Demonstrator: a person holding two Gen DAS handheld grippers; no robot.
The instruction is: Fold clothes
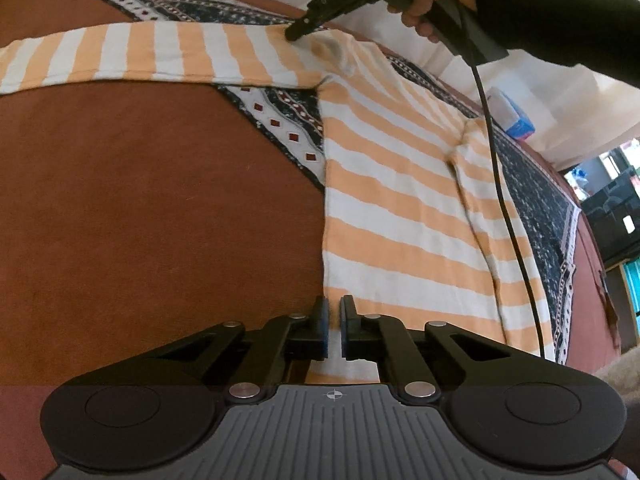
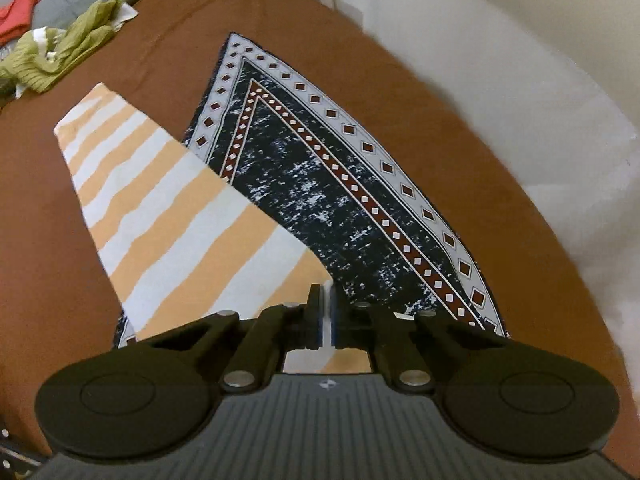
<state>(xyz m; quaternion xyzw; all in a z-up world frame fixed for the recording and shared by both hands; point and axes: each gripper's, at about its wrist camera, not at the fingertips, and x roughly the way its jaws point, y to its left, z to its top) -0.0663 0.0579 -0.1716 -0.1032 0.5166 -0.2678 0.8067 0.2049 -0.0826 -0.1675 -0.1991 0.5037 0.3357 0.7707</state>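
Observation:
An orange-and-white striped shirt (image 1: 400,184) lies flat on a dark patterned cloth (image 1: 288,128) over a brown bedsheet (image 1: 140,200). One long sleeve (image 1: 160,52) stretches out to the left. My left gripper (image 1: 334,320) sits at the shirt's near hem corner, its jaws pinched on the fabric edge. At the far end a hand (image 1: 424,12) holds my right gripper (image 1: 294,34) down at the shoulder by the collar. In the right wrist view that gripper (image 2: 328,312) is shut on a thin fold of striped fabric, and the sleeve (image 2: 168,208) runs away from it.
A black cable (image 1: 496,168) hangs from the right gripper across the shirt. A blue-and-white box (image 1: 516,120) lies at the bed's far edge near a white wall. A heap of green clothes (image 2: 60,56) and a red garment (image 2: 18,12) lie beyond the sleeve's end.

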